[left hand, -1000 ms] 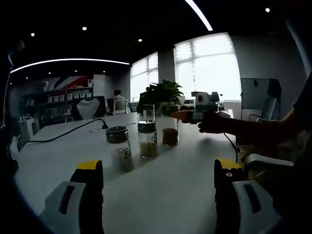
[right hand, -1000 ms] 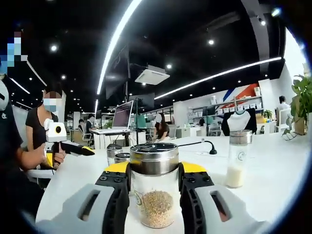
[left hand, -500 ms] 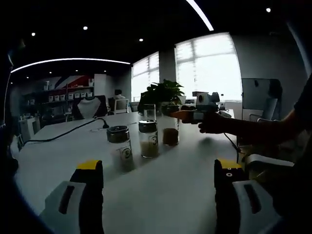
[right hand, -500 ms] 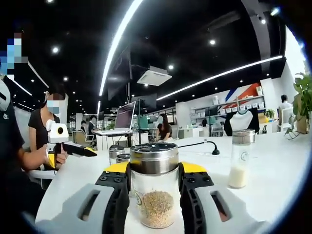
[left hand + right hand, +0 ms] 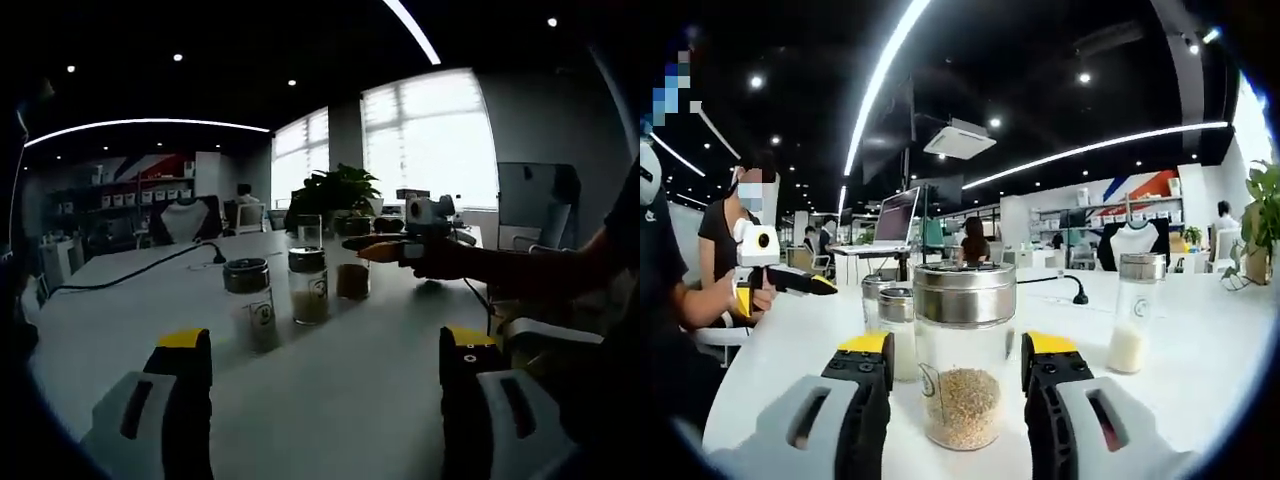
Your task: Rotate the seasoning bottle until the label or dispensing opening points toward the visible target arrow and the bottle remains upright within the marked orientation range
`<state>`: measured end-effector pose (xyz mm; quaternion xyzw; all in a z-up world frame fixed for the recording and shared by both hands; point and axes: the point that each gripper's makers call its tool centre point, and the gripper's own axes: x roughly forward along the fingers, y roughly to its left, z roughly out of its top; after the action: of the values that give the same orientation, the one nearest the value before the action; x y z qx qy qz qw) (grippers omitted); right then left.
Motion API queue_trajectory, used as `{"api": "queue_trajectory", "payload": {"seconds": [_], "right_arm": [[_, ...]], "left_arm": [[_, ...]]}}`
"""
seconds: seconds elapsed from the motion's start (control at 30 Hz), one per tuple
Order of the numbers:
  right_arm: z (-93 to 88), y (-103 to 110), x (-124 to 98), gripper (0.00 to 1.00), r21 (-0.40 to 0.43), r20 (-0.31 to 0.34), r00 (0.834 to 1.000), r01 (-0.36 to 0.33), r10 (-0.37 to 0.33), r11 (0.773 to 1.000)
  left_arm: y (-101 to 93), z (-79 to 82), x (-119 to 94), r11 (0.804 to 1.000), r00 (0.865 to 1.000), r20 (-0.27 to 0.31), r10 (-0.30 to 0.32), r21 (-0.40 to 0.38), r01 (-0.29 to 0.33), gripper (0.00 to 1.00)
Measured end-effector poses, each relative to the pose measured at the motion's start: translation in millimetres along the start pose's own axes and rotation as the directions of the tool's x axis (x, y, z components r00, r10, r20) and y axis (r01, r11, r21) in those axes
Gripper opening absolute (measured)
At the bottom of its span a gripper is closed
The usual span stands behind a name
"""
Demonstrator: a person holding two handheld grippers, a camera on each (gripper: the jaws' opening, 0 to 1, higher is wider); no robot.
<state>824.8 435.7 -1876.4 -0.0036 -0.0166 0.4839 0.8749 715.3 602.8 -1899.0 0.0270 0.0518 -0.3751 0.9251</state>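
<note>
A clear seasoning bottle [image 5: 965, 385] with a steel lid and beige grains stands upright on the white table [image 5: 1200, 385]. It sits between the jaws of my right gripper [image 5: 958, 345], which is open with a narrow gap on each side of the glass. In the left gripper view that same gripper [image 5: 385, 247], held by a hand, reaches in from the right beside the brown-filled bottle [image 5: 350, 278]. My left gripper [image 5: 325, 345] hovers low over the table, open wide with nothing between its jaws.
Two more lidded bottles [image 5: 250, 305] [image 5: 308, 288] stand left of the brown one, with a tall bottle [image 5: 305, 230] behind. A tall bottle of white powder [image 5: 1133, 320] stands to the right. A black cable [image 5: 130, 272] and a potted plant [image 5: 335, 195] lie farther back.
My right gripper's jaws have spread apart and let go of the seasoning bottle, which stays upright. The left gripper has held still.
</note>
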Motion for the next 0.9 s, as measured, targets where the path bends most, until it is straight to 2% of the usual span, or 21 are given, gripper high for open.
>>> {"api": "queue_trajectory", "payload": {"seconds": [0.07, 0.17, 0.27, 0.43, 0.53, 0.8, 0.9], "right_arm": [[13.6, -4.0, -4.2, 0.56, -0.013, 0.029, 0.999, 0.029, -0.029, 0.999], [35.5, -9.3, -11.7, 0.59, 0.020, 0.079, 0.995, 0.056, -0.057, 0.998], [44.8, -14.0, -15.0, 0.65, 0.016, 0.073, 0.992, 0.105, -0.106, 0.994], [57.2, -17.0, -17.0, 0.63, 0.002, 0.072, 0.984, 0.165, -0.165, 0.986], [68.8, -25.8, -18.8, 0.63, 0.005, 0.088, 0.971, 0.223, -0.223, 0.975], [73.2, -56.6, -14.2, 0.61, -0.023, 0.056, 0.943, 0.331, -0.329, 0.944], [70.9, -71.9, -13.9, 0.60, -0.032, 0.041, 0.924, 0.381, -0.379, 0.924]], "left_arm": [[-0.6, -0.5, 0.6, 1.000, 1.000, -0.002, -0.001, -0.001, 0.001, 1.00], [-2.2, -0.3, 1.3, 1.000, 1.000, -0.002, -0.006, 0.001, 0.006, 1.00], [-1.9, 0.2, 2.1, 1.000, 1.000, 0.000, -0.006, -0.004, 0.006, 1.00], [-2.1, 3.1, 2.4, 1.000, 1.000, 0.010, -0.003, -0.011, 0.003, 1.00], [-3.1, 5.3, 2.1, 1.000, 1.000, 0.017, -0.003, -0.013, 0.003, 1.00], [-6.4, 7.8, 4.6, 1.000, 1.000, 0.025, -0.013, -0.018, 0.013, 1.00], [-7.5, 7.5, 5.4, 1.000, 1.000, 0.026, -0.016, -0.018, 0.017, 1.00]]}}
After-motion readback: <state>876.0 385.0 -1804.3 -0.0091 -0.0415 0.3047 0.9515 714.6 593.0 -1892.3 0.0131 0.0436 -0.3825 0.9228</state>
